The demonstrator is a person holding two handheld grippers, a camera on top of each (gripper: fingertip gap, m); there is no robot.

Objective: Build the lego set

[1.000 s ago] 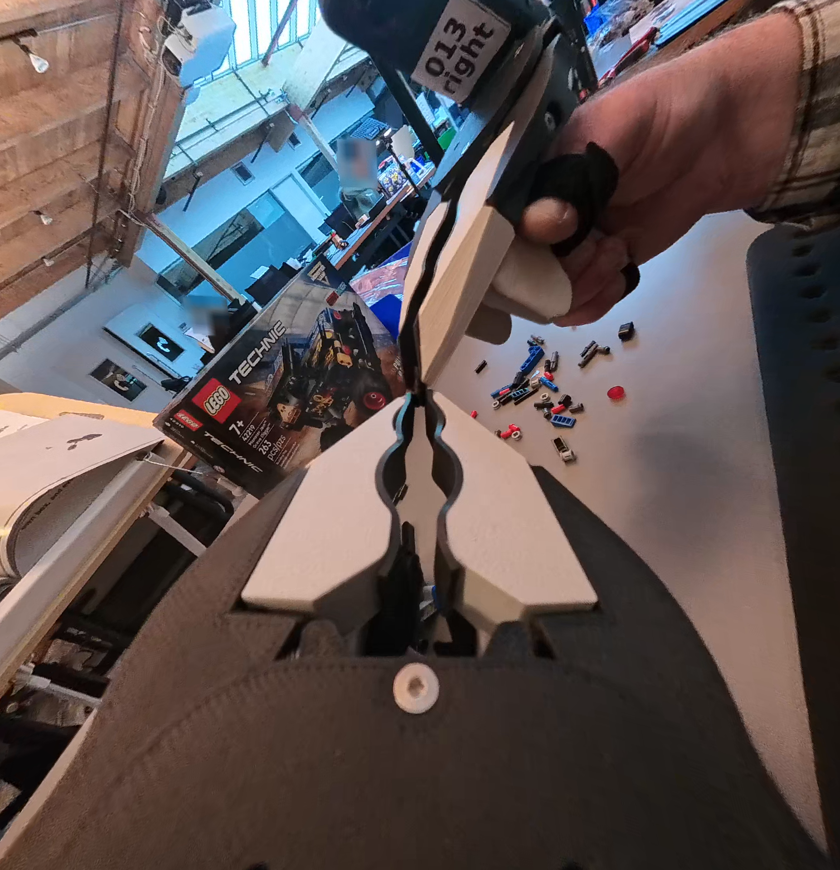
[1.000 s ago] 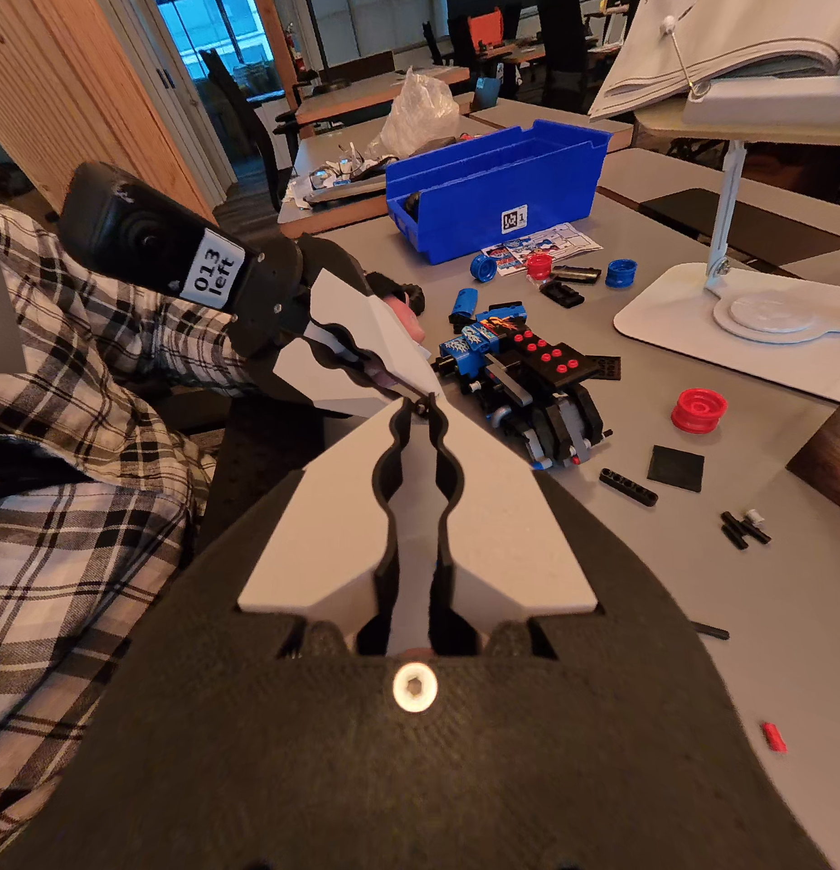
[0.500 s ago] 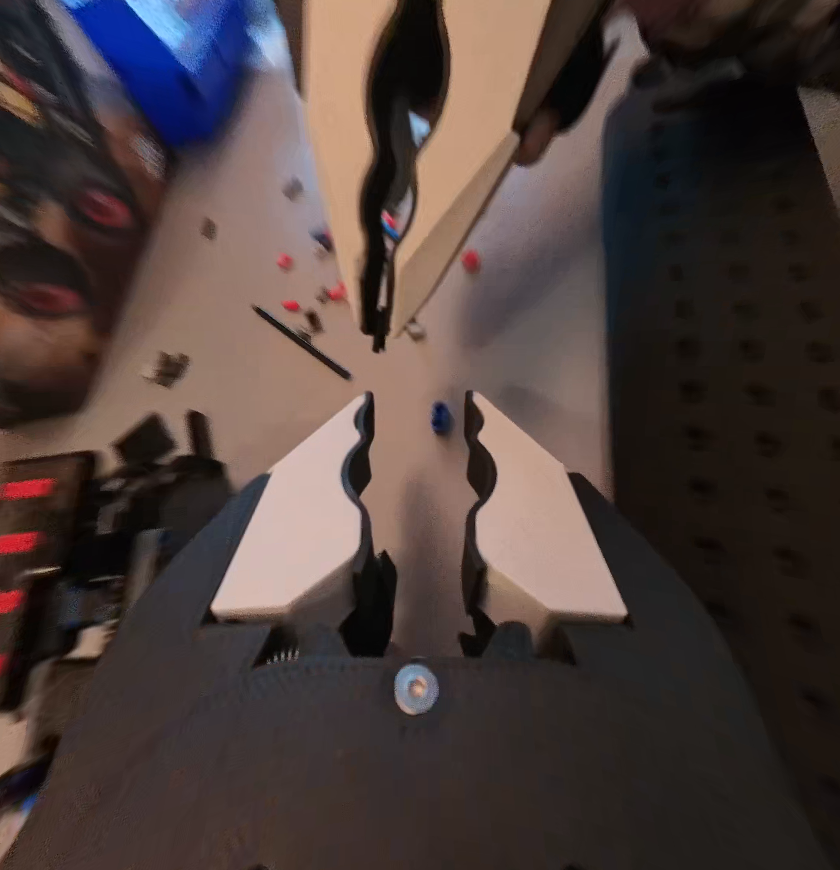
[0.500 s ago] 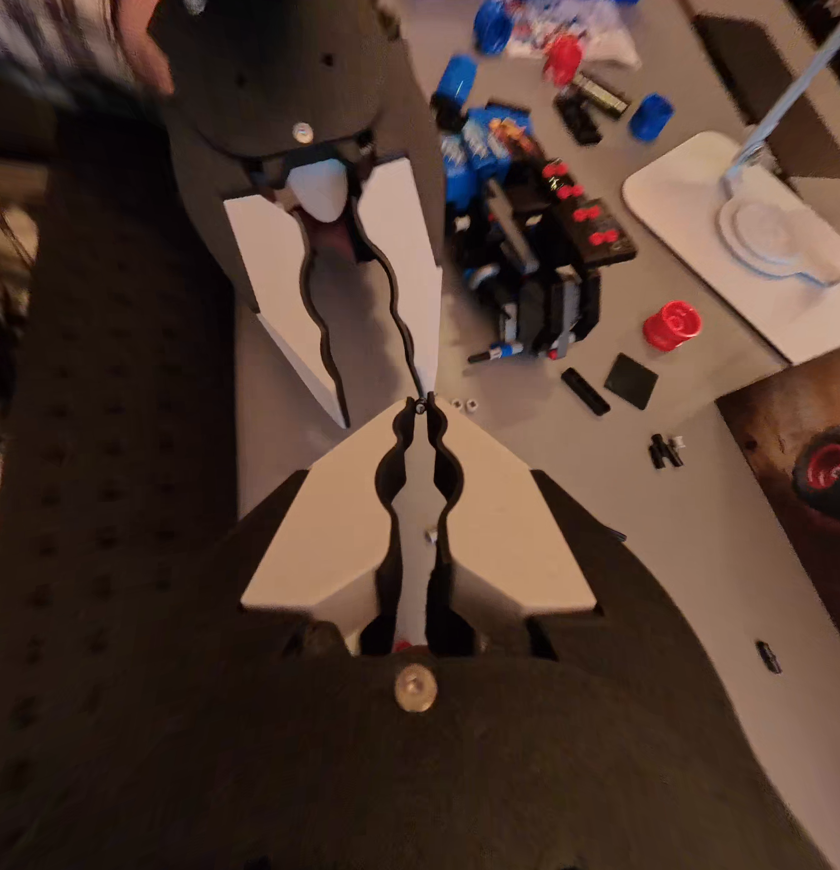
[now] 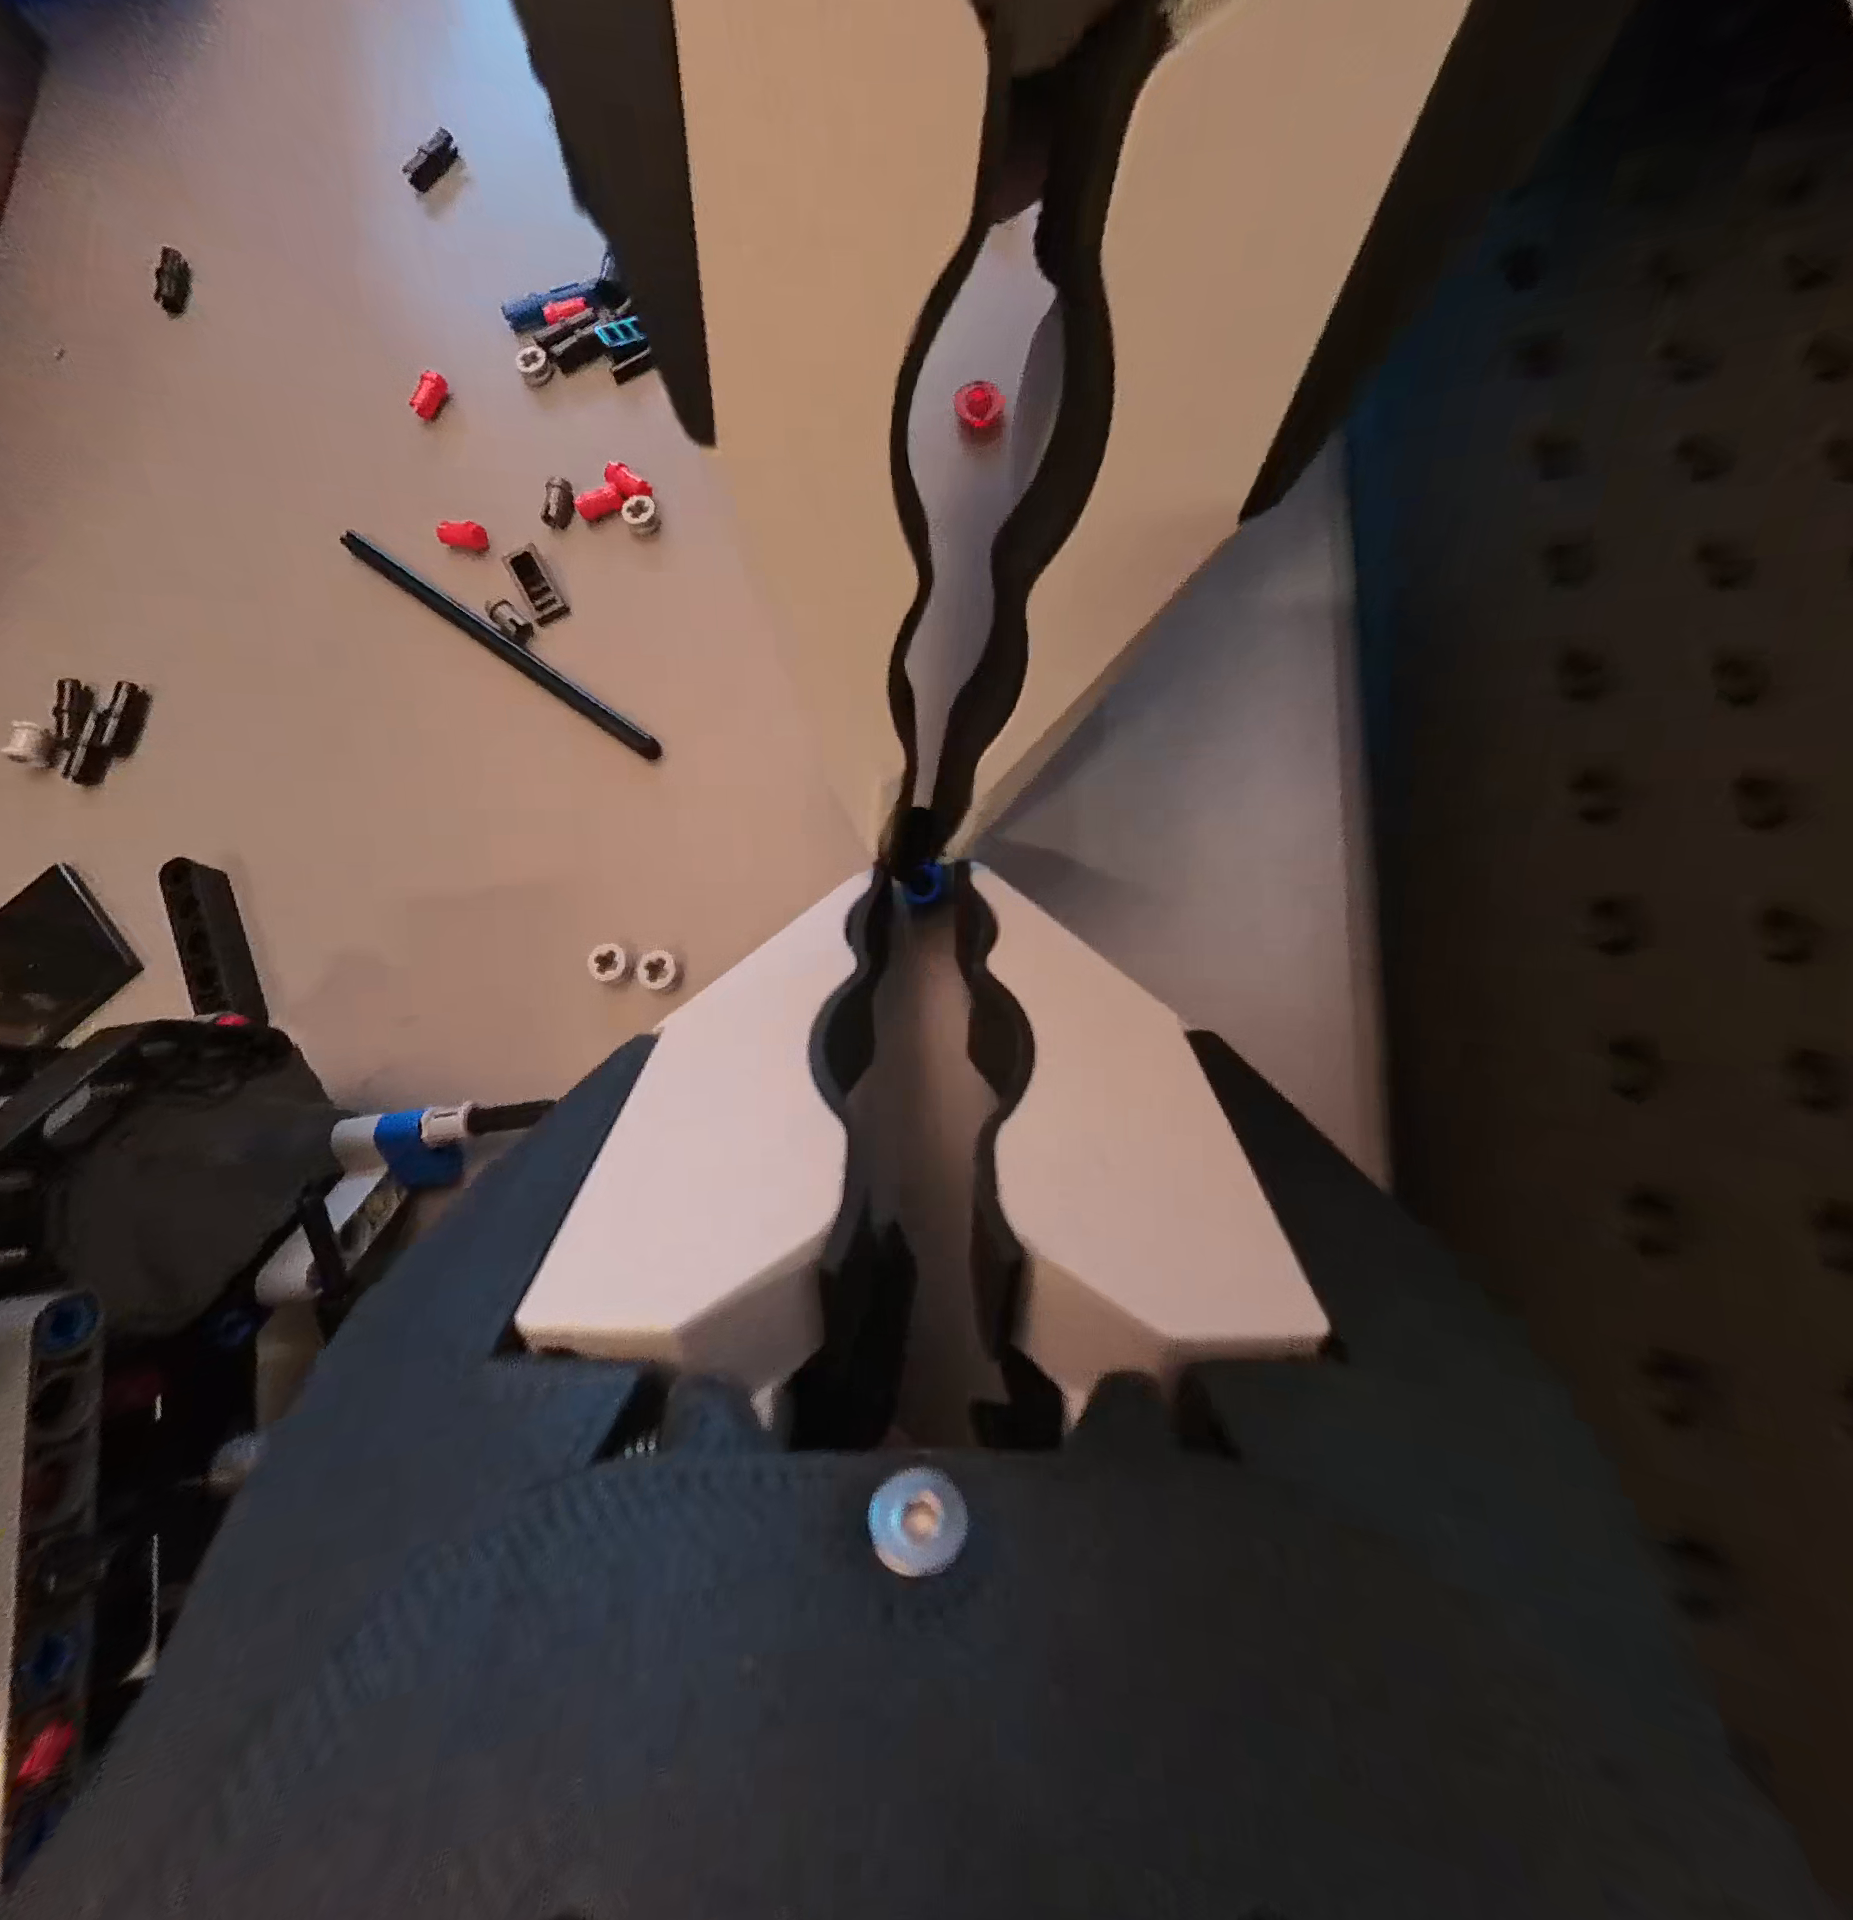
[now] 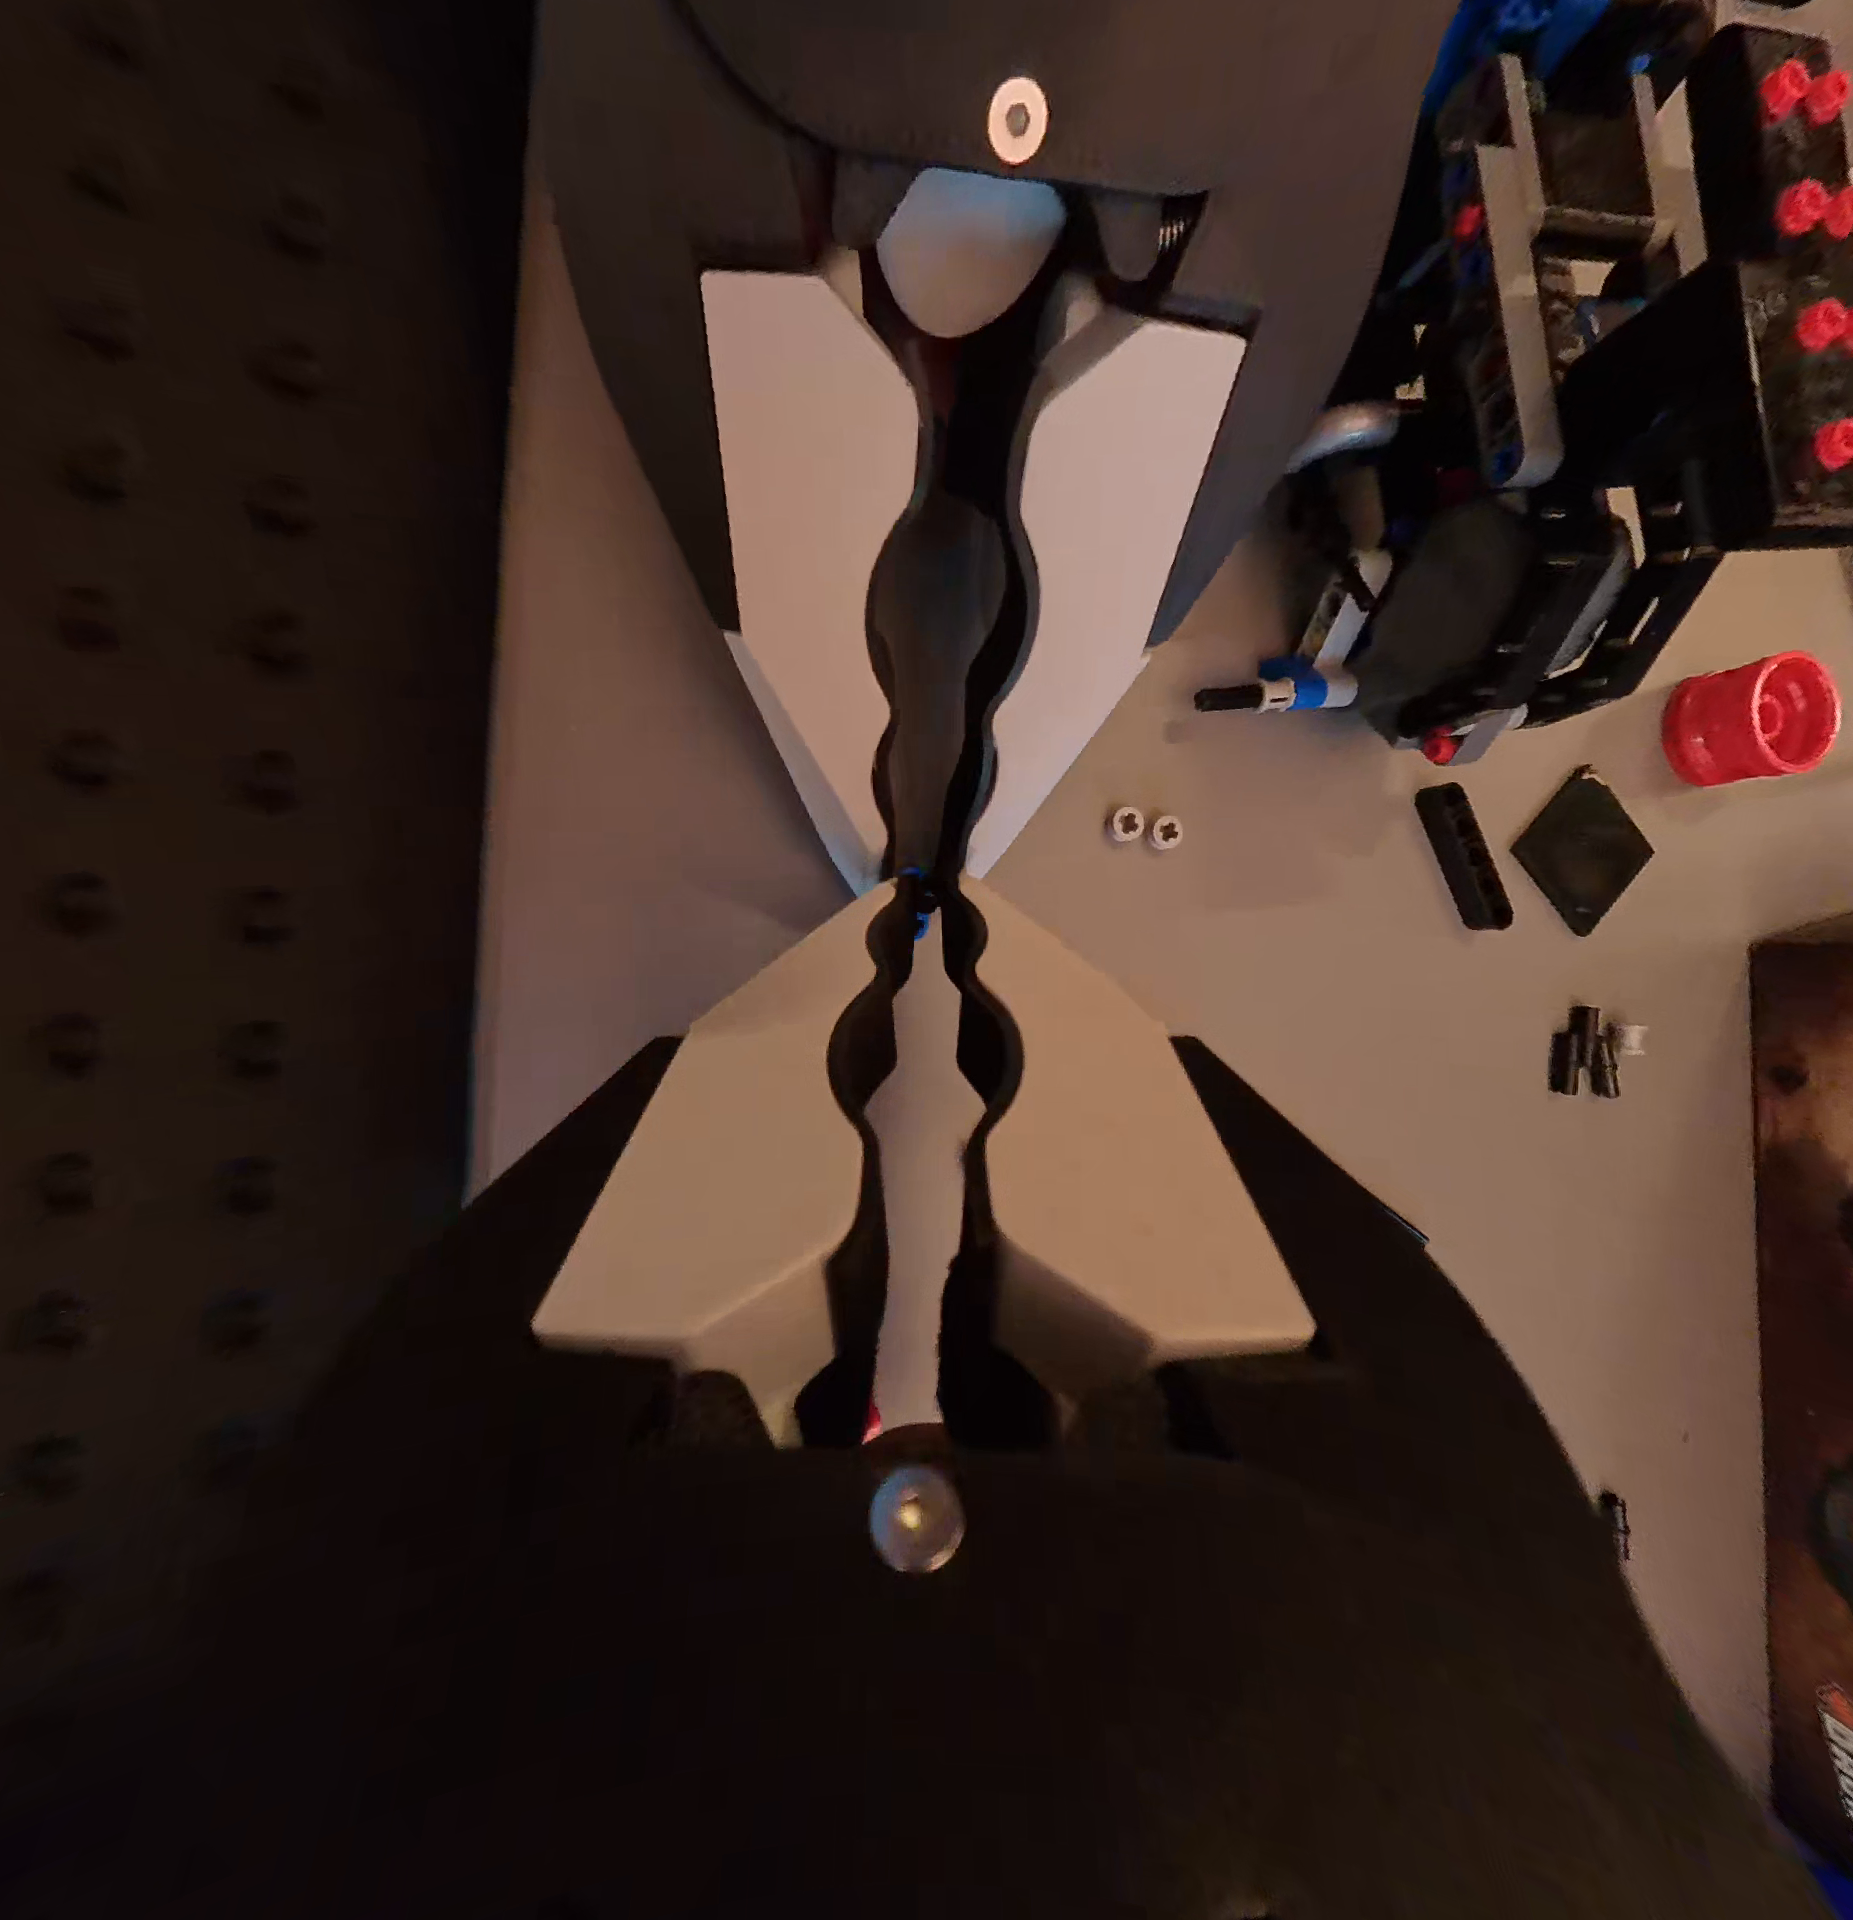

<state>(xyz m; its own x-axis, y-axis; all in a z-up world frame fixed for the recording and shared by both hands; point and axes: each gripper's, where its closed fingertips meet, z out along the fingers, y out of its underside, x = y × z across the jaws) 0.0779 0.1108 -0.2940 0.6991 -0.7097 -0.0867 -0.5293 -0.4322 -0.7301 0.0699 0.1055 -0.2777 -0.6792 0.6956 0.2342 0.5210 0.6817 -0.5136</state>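
Both claws have swung down over the tabletop [image 5: 278, 831]; left claw [image 5: 917, 883] pinches a blue pin [image 5: 922, 886], right claw [image 6: 927, 914] clamps a black piece [image 5: 917, 831], mid-frame

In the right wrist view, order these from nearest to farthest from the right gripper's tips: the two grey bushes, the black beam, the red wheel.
From the right gripper:
1. Two grey bushes, just right of the tips.
2. Black beam, farther right.
3. Red wheel, far right beside the built model.

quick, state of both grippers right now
left gripper: nearly closed, tips pinching a small blue piece.
right gripper: closed on a small black piece, tip to tip with the left.
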